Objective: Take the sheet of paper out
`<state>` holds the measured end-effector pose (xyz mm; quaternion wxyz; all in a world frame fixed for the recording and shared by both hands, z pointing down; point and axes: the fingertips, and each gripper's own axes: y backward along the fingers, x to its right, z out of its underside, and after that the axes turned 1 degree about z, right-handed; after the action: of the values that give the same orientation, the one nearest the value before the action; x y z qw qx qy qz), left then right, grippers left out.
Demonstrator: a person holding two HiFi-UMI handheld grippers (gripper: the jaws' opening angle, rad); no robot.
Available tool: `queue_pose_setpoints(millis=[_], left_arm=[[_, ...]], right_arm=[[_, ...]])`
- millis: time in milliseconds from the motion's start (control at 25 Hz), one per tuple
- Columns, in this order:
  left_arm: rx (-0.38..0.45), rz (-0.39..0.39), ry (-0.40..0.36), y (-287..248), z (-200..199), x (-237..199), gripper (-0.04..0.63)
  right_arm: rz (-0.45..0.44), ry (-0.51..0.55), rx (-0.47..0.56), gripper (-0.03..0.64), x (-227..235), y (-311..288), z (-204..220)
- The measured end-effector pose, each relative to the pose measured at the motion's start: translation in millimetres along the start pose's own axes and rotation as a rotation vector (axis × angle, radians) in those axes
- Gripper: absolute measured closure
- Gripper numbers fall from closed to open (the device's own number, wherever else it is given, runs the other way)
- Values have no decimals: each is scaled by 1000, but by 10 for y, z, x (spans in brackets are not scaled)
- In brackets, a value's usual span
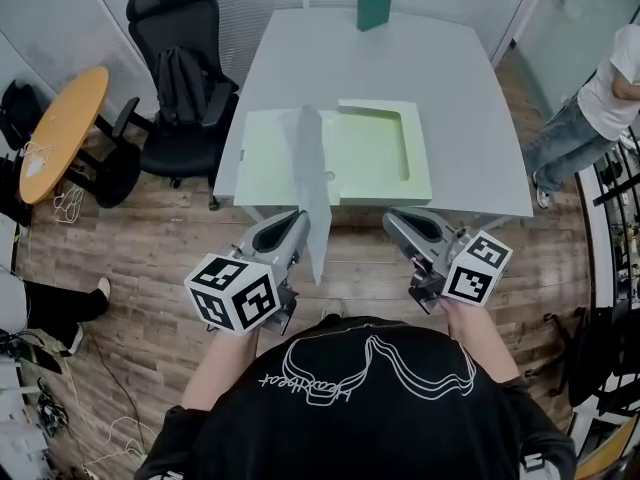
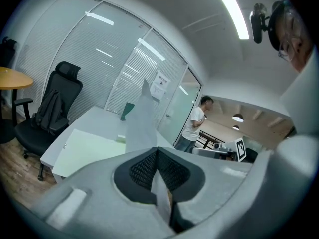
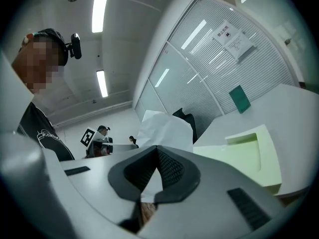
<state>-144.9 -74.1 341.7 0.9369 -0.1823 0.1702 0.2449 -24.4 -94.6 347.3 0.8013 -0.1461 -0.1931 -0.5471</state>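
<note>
Paper sheet (image 1: 311, 173), thin, white, edge-on, pinched in left tool (image 1: 299, 223).

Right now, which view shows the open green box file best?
Head view: the green box file lies open on the table, nearly whole, seen from above. Left gripper view shows only its flat half, partly behind the sheet of paper. Right gripper view shows mainly its recessed half at a slant.

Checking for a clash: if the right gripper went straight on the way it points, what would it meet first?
Probably the sheet of paper held upright by the left gripper, though depth is unclear.
</note>
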Motion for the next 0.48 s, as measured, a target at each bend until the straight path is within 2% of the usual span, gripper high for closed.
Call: queue_pose_setpoints(millis=[120, 480], left_arm=[[8, 3, 0, 52, 104, 275, 583], [18, 20, -11, 116, 254, 744, 583]], right_arm=[[-13, 11, 4, 609, -144, 269, 38], [-7, 40, 6, 609, -303, 677, 69]])
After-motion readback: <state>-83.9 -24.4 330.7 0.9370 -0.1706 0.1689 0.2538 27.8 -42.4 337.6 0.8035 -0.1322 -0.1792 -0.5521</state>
